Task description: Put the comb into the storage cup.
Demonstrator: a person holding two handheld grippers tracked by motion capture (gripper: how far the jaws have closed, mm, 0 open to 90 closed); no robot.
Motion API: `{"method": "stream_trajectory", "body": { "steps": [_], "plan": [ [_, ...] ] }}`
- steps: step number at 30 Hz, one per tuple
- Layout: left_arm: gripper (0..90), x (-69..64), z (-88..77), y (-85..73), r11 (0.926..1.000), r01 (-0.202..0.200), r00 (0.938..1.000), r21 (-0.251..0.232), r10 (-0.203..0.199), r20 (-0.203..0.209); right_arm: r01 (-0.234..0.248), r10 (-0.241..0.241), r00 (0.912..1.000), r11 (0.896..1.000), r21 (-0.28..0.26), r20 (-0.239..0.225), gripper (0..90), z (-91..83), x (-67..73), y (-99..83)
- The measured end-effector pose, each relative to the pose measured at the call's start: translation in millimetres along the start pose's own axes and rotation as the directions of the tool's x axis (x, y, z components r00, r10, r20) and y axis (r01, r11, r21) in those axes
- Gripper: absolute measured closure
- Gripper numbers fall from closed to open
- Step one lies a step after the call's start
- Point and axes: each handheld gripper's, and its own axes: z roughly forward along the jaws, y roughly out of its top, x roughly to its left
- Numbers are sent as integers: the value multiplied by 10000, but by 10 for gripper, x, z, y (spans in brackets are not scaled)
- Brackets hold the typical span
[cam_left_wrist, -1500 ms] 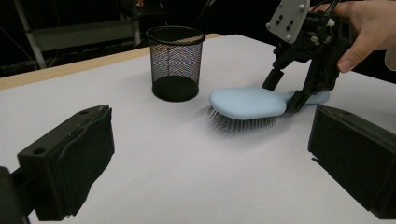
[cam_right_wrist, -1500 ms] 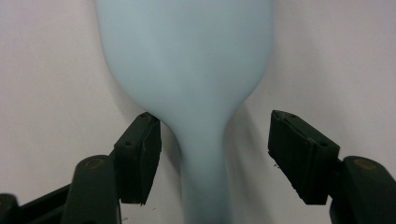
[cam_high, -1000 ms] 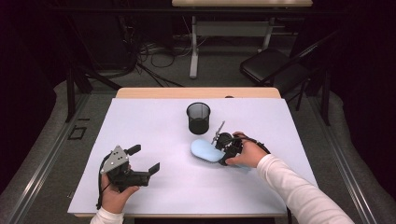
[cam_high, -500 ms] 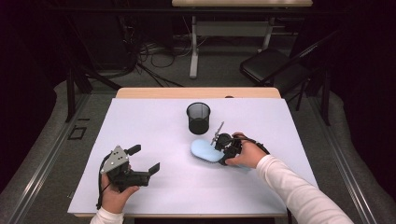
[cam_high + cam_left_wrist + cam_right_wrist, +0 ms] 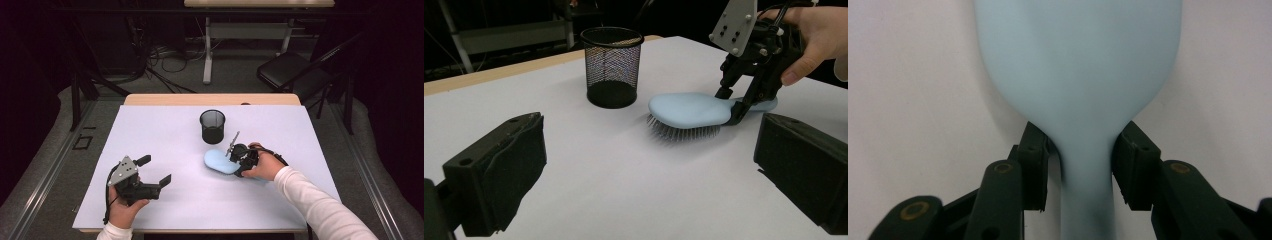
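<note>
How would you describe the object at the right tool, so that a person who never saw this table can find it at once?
Start from the white table and find the black mesh cup near its middle. Just in front of the cup, toward the person's right hand, lies a pale blue hairbrush, bristles down. It is the only coloured thing there, and the right tool has just been closing around its narrow neck.

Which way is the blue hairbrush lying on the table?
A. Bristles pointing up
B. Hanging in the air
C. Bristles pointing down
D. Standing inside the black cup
C: in the left gripper view the hairbrush lies on the table with its smooth blue back on top and its bristles underneath, beside the mesh cup, not in it.
</note>
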Motion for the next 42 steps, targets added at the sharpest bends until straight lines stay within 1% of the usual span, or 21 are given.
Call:
{"method": "stream_trajectory", "body": {
  "steps": [5,7,8,10,11,12,19,20,22,25,26,36,37,42],
  "plan": [
    [5,-2,2,-1,10000,3,10000,-3,-3,1,6,-6,10000,10000,28,1,632,0,3,-2],
    [5,2,1,-1,10000,-5,10000,10,5,65,20,-20,10000,10000,37,4,638,0,3,-2],
    [5,-2,1,-1,10000,3,10000,-4,-3,-11,31,-31,10000,10000,53,4,644,-2,2,-2],
    [5,-2,1,-1,10000,21,10000,-13,-21,-11,64,-64,10000,9998,168,-21,653,-10,1,-1],
    [5,-1,1,-1,10000,23,10000,-14,-23,-8,67,-67,10000,10000,53,-7,657,-2,5,-5],
    [6,-2,2,-1,10000,25,10000,-11,-25,-8,148,-148,9999,9999,47,22,659,-3,1,-5],
    [5,-4,3,-2,10000,22,10000,-7,-22,-3,162,-161,9999,9999,54,-23,677,-3,3,-6],
    [5,2,2,-1,10000,-7,10000,10,7,69,148,-148,9999,9999,56,-21,678,-4,4,-6],
    [5,-2,2,-2,10000,3,10000,-9,-3,-16,182,-181,9998,9998,45,-29,681,-3,3,-6],
    [5,2,2,-2,10000,-4,10000,1,4,70,183,-183,9998,9998,100,-27,683,-6,6,-6],
    [5,-3,3,-2,10000,6,10000,-5,-6,-12,193,-193,9998,9998,99,-25,684,-6,6,-6],
    [5,-4,4,-3,10000,36,10000,-8,-36,-14,182,-182,9998,9998,10,-14,691,-9,6,-17],
    [5,-4,4,-4,10000,35,10000,-6,-35,-11,192,-192,9998,9998,105,-2,691,-17,6,-15],
    [5,-4,3,-4,10000,33,10000,-6,-33,-26,194,-194,9998,9998,-60,-21,693,-17,4,-23]
  ]
}}
